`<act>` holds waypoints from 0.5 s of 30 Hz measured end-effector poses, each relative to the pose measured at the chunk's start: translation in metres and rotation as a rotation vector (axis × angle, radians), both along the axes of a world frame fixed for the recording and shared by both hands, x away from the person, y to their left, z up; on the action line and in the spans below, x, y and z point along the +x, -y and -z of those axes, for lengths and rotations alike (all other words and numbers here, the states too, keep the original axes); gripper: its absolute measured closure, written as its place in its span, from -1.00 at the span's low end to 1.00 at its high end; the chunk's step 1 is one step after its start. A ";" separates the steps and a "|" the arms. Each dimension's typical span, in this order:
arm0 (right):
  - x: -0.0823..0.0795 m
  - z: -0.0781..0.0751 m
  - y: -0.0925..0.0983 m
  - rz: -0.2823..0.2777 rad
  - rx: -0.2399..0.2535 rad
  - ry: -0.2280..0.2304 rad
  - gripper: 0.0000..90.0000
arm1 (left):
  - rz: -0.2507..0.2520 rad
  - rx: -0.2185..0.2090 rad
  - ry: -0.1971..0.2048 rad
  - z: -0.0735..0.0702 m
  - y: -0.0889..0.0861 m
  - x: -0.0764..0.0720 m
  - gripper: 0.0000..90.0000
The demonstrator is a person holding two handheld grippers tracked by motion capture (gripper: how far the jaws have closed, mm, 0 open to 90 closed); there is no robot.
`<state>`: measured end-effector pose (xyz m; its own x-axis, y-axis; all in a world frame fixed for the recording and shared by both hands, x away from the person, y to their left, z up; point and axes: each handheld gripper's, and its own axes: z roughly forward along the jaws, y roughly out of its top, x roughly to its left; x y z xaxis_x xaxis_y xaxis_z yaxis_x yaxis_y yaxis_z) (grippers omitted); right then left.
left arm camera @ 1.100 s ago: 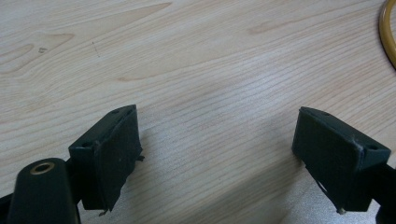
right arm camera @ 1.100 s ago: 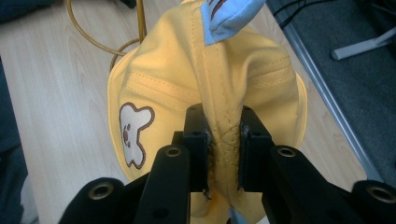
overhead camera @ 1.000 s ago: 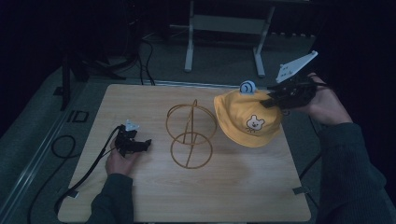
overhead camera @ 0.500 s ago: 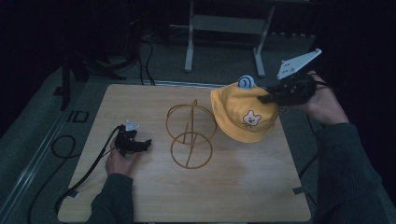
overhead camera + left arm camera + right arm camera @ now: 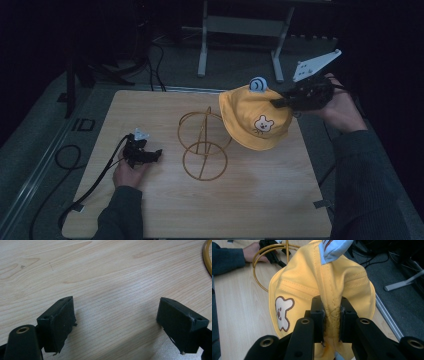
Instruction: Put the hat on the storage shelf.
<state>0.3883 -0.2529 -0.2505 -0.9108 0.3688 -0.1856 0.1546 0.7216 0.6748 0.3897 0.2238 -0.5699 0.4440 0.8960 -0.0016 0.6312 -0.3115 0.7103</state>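
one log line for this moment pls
right gripper: shut on yellow hat, lifted | left gripper: open, on table | wire stand: bare

text: "ID" | on: floor [image 5: 82, 124] left of table [image 5: 165, 210]

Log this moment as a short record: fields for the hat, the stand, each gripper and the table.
hat: yellow bucket hat with a bear patch and a small blue ear, lifted off the table
stand: gold wire hat stand, upright at table centre, bare
right gripper: jaws pinching a fold of the hat's crown
left gripper: jaws open, resting low on the table, holding nothing
table: light wooden top
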 end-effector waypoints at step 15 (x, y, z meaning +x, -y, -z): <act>-0.002 -0.009 -0.019 -0.032 -0.016 0.016 0.73 | 0.000 0.000 0.000 0.000 0.000 0.000 -0.67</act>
